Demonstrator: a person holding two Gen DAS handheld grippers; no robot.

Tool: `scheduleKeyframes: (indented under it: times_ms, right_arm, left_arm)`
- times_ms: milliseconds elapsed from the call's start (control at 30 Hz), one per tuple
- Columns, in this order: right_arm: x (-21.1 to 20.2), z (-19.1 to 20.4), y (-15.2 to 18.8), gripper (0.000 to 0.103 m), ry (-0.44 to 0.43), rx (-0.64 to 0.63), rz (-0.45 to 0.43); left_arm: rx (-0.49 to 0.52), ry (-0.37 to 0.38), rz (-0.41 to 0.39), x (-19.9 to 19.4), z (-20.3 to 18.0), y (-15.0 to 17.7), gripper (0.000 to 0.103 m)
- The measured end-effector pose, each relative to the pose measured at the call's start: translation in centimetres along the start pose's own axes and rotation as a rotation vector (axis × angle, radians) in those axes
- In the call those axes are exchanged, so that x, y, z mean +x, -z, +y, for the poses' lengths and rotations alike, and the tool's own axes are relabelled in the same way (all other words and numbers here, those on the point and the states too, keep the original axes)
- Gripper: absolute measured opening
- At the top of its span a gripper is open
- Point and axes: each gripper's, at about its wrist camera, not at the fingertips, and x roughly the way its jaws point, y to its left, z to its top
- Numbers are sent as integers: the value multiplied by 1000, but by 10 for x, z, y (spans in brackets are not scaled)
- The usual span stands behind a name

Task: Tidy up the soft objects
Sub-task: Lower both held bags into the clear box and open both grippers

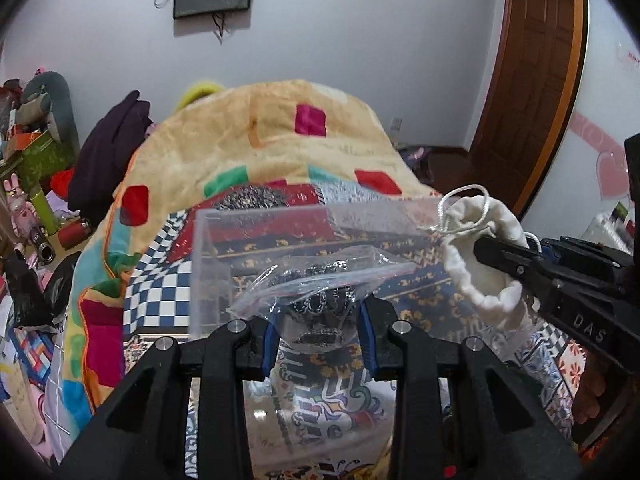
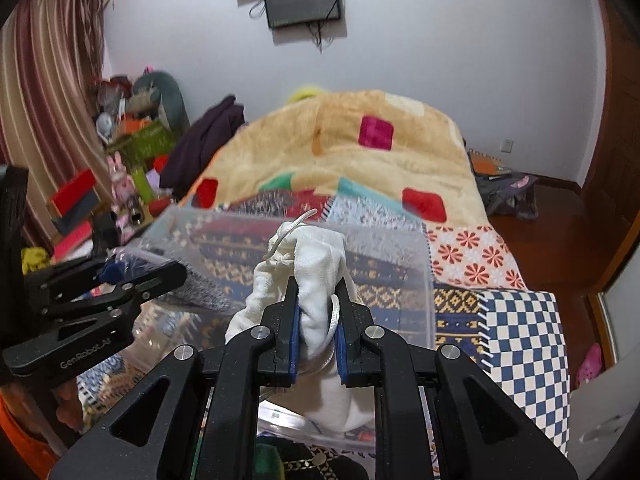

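Observation:
My left gripper (image 1: 318,326) is shut on a clear zip bag (image 1: 320,280) with a dark patterned soft item inside, held over the near wall of a clear plastic box (image 1: 208,264). My right gripper (image 2: 316,320) is shut on a white drawstring pouch (image 2: 316,264), held above the same clear box (image 2: 424,280). In the left wrist view the right gripper (image 1: 500,256) and the pouch (image 1: 476,248) show at the right, beside the box. In the right wrist view the left gripper (image 2: 120,280) shows at the left edge of the box.
The box stands on a bed with a patchwork cover (image 1: 156,300) and a heaped yellow blanket (image 2: 328,148). Cluttered toys and boxes (image 2: 132,152) stand at the left by a curtain. A wooden door (image 1: 532,80) and wooden floor (image 2: 536,248) are at the right.

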Motion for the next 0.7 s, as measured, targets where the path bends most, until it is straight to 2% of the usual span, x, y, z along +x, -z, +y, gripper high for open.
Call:
scheduleKeyframes:
  times_ms: [200,267,367,467,533,600,700]
  right_arm:
    - [12,7,3,14,-4,-38,64]
    - [15,9,5,16,-3,-49,79]
    - [16,10,6,18,2,-60,92]
    - [14,11,7,30,-13,-63,102]
    - [8,13,7,42,-17,-69,88]
    - [-1,14,7,48,-11,-80,65]
    - [-18,15,5,51,-14,-86,29]
  left_arm:
    - [11,5,35,11,-3,1,33]
    - [27,1,41,10,-5,2,37]
    - [41,6,49,8,-8,3,49]
    - [45,15,33,0,-8,4,55]
    - [47,17,19,-8,-8,4,58]
    - [48,17,3,-16,-8,4,59]
    - [48,12,-34,-34,-8,6,65]
